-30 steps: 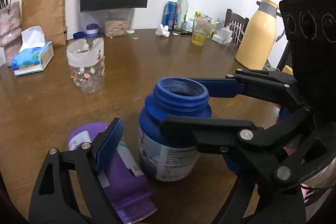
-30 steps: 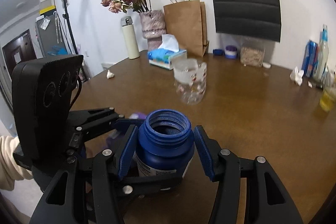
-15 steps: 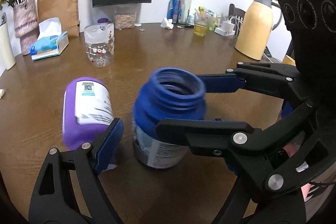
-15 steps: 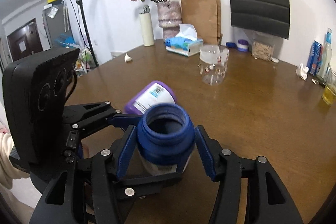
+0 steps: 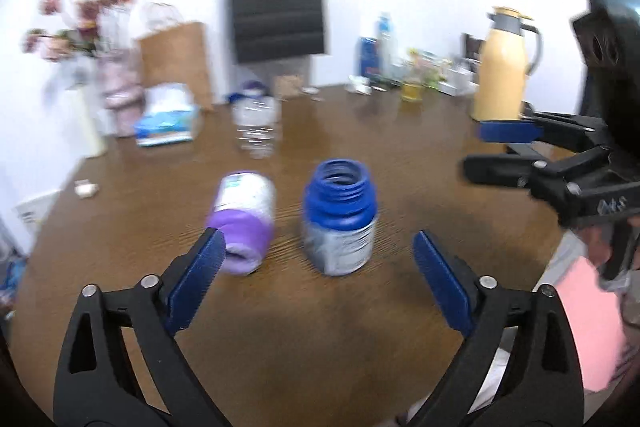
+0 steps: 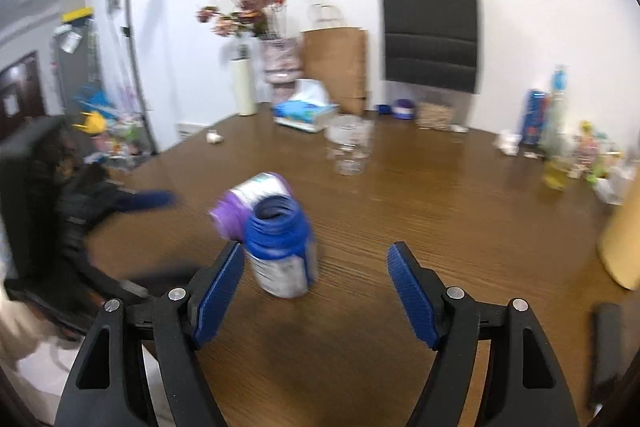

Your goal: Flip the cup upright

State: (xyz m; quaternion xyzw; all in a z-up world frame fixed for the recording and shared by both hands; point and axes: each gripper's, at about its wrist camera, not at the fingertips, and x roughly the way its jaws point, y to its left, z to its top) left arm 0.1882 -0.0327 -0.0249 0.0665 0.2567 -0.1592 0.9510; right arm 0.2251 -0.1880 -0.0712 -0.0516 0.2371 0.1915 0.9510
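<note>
A blue jar point(image 5: 340, 223) point(image 6: 280, 247) stands upright on the brown table point(image 5: 320, 339), its open mouth up. Just left of it, a purple jar point(image 5: 246, 223) point(image 6: 248, 197) lies on its side. My left gripper point(image 5: 316, 241) is open and empty, a short way in front of both jars. My right gripper point(image 6: 315, 251) is also open and empty, with the blue jar slightly ahead of its left finger. In the left wrist view the right gripper point(image 5: 478, 147) shows at the right edge, clear of the jars. Both views are motion-blurred.
A clear plastic cup point(image 5: 258, 131) point(image 6: 350, 145) stands farther back. A tissue box point(image 5: 166, 125), a vase of flowers point(image 6: 276, 67) and paper bags line the far side. A yellow thermos point(image 5: 502, 67) and bottles sit at the back right. A person's sleeve point(image 6: 16, 331) shows low left.
The right gripper has opened and let go of the blue jar, which now stands free on the table. Both grippers have pulled back from the jars.
</note>
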